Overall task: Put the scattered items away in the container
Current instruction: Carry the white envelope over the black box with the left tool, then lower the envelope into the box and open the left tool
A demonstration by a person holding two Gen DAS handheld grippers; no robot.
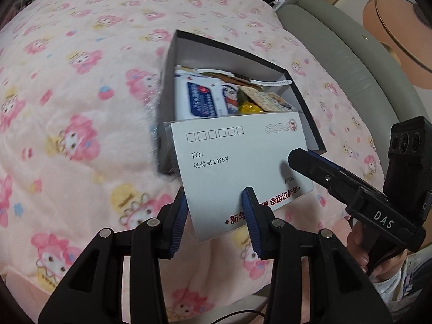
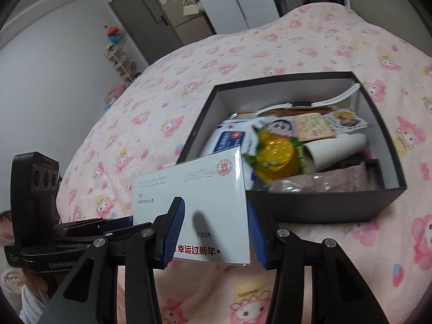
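Note:
A white envelope point(image 1: 237, 156) point(image 2: 205, 189) in a clear sleeve stands tilted at the near wall of the black box point(image 1: 229, 48) point(image 2: 324, 208), its top edge above the rim. My left gripper point(image 1: 214, 205) point(image 2: 129, 220) is open, and the envelope's lower left corner lies between its fingers. My right gripper point(image 2: 216, 216) point(image 1: 294, 156) is open at the envelope's right edge, one finger in front of its face. Neither gripper pinches the faces. The box holds a wipes pack point(image 1: 202, 100), a yellow sweet point(image 2: 275, 151), a white paper cup point(image 2: 334, 148), stickers and a pink packet point(image 2: 324, 181).
The box sits on a pink cartoon-print blanket point(image 1: 81, 108) over a bed. A grey padded edge point(image 1: 337, 54) and an orange-brown round object point(image 1: 391, 27) lie to the right. A hand point(image 1: 356, 245) holds the right gripper. A door point(image 2: 140, 21) and a shelf point(image 2: 121, 59) stand beyond the bed.

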